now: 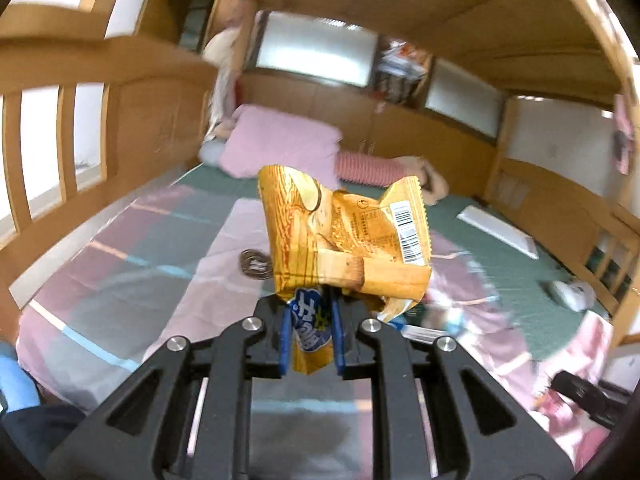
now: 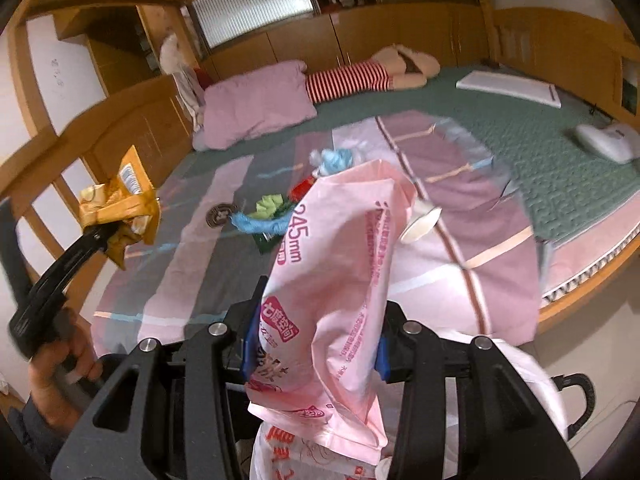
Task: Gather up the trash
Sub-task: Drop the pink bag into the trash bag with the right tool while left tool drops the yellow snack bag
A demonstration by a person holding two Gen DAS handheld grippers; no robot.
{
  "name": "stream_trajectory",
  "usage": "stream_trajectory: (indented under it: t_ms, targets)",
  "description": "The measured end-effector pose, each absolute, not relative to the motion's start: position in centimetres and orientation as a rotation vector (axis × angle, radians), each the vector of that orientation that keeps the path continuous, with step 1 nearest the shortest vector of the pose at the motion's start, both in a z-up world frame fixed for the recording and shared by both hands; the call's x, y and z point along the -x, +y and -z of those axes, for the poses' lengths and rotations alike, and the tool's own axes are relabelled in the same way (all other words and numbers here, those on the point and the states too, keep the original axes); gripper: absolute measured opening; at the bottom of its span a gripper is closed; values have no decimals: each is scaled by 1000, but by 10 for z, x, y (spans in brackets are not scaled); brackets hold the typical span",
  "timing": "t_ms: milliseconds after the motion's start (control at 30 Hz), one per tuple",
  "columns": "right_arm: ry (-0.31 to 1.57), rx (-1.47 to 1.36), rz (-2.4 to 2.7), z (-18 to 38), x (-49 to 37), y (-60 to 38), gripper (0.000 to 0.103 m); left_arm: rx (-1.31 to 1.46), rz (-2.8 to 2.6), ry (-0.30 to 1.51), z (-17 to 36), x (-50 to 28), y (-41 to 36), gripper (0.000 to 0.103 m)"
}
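Yellow snack wrapper (image 1: pixel 344 236): crumpled, barcode showing; we hold it in the air above the bed, its lower end pinched between the blue pads of our left gripper (image 1: pixel 310 334).
Left gripper fingers: drawn narrow, clamped on the wrapper; in the right wrist view the same gripper (image 2: pixel 110 236) shows at the left edge, carried by a hand (image 2: pixel 60 364).
Pink plastic package (image 2: pixel 340 300): printed with red lettering, soft and creased; we hold it raised, its middle squeezed between the pads of our right gripper (image 2: pixel 314 344).
Right gripper fingers: partly closed, gripping the package on both sides.
White printed bag (image 2: pixel 304 456): just below the pink package, at the bottom edge of the right wrist view.
Loose litter on the bed: blue scrap (image 2: pixel 256 222), green scrap (image 2: pixel 268 204), red scrap (image 2: pixel 302 188), light blue wad (image 2: pixel 334 160), a round dark disc (image 2: pixel 219 214), a small white cup (image 2: pixel 420 226) tipped on its side.
Patchwork sheet (image 2: pixel 460 184): pink, grey and mauve panels, spread under the litter.
Green mattress cover (image 2: pixel 540 160): beyond the sheet.
Pink pillow (image 2: pixel 256 108): at the far end.
Striped plush figure (image 2: pixel 352 78): lying beside the pillow.
White flat board (image 2: pixel 512 86): far right on the bed.
Wooden bed frame (image 1: pixel 100 64): rails around the bed.
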State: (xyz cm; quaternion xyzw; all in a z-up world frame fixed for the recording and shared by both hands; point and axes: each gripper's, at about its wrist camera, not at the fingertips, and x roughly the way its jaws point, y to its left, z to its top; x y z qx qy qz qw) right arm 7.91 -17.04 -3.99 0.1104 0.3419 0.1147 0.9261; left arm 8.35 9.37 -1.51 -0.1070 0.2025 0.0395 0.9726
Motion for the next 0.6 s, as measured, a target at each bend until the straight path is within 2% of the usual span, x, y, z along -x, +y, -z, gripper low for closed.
stream_trajectory:
  t_ms: [267,600]
  targets:
    - [657,-137,-204,23,-23,-207,44,125,44,430,-2,-28,31,16]
    - [853,-134,-220,73,-10,-218,44,47,84,497,4,-14,-6,17]
